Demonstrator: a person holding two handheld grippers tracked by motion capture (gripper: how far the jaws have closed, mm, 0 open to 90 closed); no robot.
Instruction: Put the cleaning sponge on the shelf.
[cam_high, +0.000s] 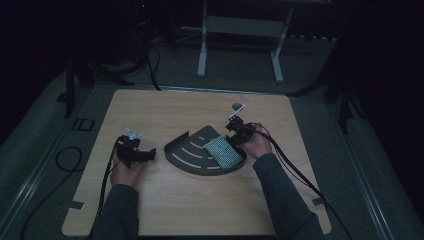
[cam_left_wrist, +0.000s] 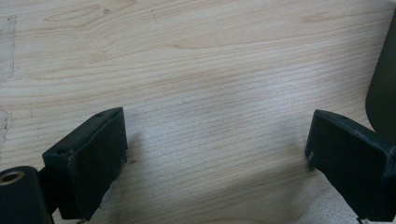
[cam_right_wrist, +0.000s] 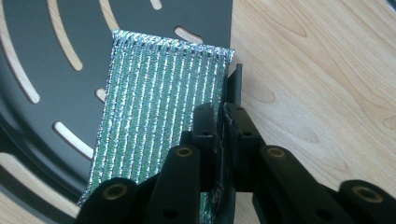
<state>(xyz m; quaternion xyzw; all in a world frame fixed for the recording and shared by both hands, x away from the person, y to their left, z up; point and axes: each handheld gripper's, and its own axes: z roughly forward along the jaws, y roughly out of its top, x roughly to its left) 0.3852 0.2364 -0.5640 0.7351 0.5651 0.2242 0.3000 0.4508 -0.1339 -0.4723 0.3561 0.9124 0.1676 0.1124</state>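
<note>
Left gripper (cam_high: 148, 154) rests low over the bare wood with its jaws wide apart and nothing between them, as the left gripper view (cam_left_wrist: 217, 135) shows plainly. Right gripper (cam_high: 234, 141) sits at the right-hand edge of the tray, its jaws drawn almost together (cam_right_wrist: 222, 112). A thin dark strip, probably the tray's upturned lip, stands in the narrow slot between them. Whether the pads actually press on it, or on the pad's fringe, I cannot tell.

Beneath everything lies the pale square wooden table (cam_high: 175, 110). On its middle sits the dark grey half-round metal tray with curved slots (cam_high: 187, 150) (cam_right_wrist: 140, 18); a sliver of it enters the left gripper view (cam_left_wrist: 383, 84).

On the tray's right part lies the green-and-silver woven scouring pad (cam_high: 223, 151) (cam_right_wrist: 154, 102), flat, with its right long side just beside the right jaws. Its long axis runs nearly parallel to them, so any pick-up would probably mean shifting leftward over that edge. The right hand is far nearer; the left is well apart, beyond the tray.

The jaws hide the pad's near corner.
</note>
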